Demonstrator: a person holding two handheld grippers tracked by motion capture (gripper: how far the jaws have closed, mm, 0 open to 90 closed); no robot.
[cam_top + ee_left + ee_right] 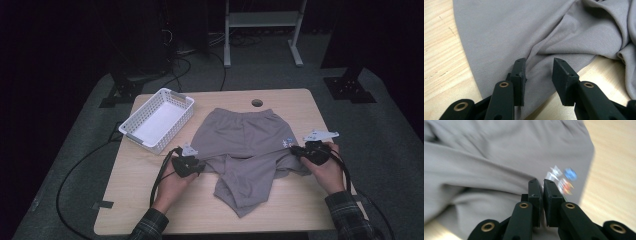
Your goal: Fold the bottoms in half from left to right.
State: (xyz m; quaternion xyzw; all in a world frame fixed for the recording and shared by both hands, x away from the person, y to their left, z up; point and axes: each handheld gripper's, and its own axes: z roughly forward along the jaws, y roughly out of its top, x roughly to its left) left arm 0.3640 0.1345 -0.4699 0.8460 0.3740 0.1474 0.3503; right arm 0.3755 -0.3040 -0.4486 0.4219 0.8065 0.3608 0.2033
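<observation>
left claw (537, 71) jaws apart over grey shorts (524, 32), right claw (542, 185) pressed together above them

Two hands, each holding a black two-jaw gripper, reach forward from plaid sleeves.

The left gripper (200, 165) sits low at the left, jaws standing partly apart. The right gripper (295, 148) is held at the right, jaws drawn almost together with a thin gap between them. Both forearms angle inward, wrists low.

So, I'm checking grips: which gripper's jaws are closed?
The right gripper, by the shorts' printed logo; its jaws nearly meet, while the left gripper's stand apart over fabric.
</observation>
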